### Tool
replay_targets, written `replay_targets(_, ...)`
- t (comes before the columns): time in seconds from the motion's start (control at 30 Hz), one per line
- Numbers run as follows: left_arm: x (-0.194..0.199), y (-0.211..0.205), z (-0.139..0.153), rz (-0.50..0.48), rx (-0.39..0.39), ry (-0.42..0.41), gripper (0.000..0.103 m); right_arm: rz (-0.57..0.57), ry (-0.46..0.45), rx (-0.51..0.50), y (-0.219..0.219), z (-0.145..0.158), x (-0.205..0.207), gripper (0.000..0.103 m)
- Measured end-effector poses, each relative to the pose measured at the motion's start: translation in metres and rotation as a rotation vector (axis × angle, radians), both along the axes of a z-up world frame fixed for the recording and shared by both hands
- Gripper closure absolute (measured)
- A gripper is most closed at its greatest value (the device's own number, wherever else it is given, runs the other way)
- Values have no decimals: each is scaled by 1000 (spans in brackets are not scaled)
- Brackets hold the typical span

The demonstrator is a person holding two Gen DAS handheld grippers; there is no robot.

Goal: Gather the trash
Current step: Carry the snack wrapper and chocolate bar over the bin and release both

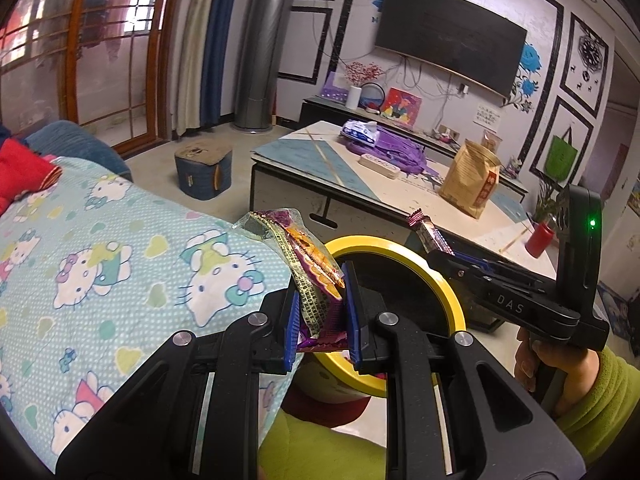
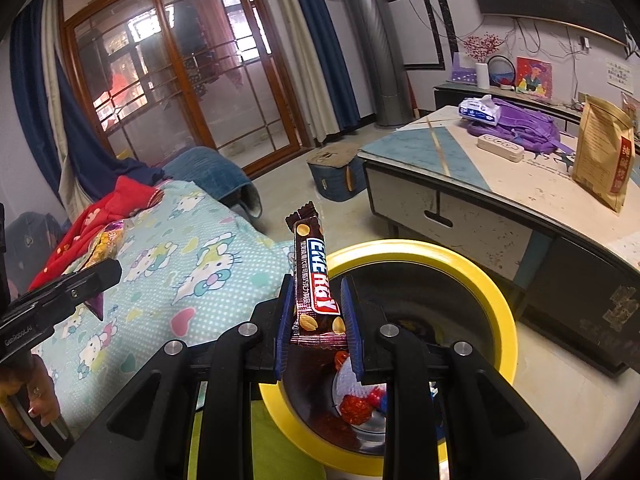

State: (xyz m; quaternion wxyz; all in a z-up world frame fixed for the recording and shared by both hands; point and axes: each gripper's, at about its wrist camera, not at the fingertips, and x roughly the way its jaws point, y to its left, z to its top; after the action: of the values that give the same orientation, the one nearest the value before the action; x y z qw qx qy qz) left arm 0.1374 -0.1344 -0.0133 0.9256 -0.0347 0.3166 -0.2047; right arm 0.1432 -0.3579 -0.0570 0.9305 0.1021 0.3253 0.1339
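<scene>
The left gripper (image 1: 322, 312) is clamping a crumpled purple-and-orange snack wrapper (image 1: 308, 264) between its blue pads, while the right gripper (image 2: 316, 320) is gripping a brown chocolate bar wrapper (image 2: 314, 280) that is standing upright. Both are hanging just over the yellow-rimmed trash bin (image 2: 472, 276), which is sitting between the cartoon-cat blanket (image 1: 120, 240) and the coffee table (image 2: 500, 196).

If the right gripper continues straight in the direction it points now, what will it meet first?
Probably the open round bin with the yellow rim: the right gripper, holding a dark brown snack bar wrapper, points down over its mouth. Depth is unclear, so the far inner wall is a guess.
</scene>
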Motion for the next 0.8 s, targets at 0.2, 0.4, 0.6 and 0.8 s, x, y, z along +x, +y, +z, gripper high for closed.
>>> replay_targets(0.2,3,-18,-3,-36,26,-1,90,-24,0,-5,-11,-4,-4,80)
replay_targets(0.4,5,-36,-9,-71,47,1,90,-44,9,-9,-21,-11,-7,80)
replay_targets(0.6,9,-53,-13,-106,66,3,90,-68,24,-2,-31,-18,-10,80)
replay_targets(0.8,11,-70,-19,-150,67,4,90,-90,38,8,-40,-27,-14,80)
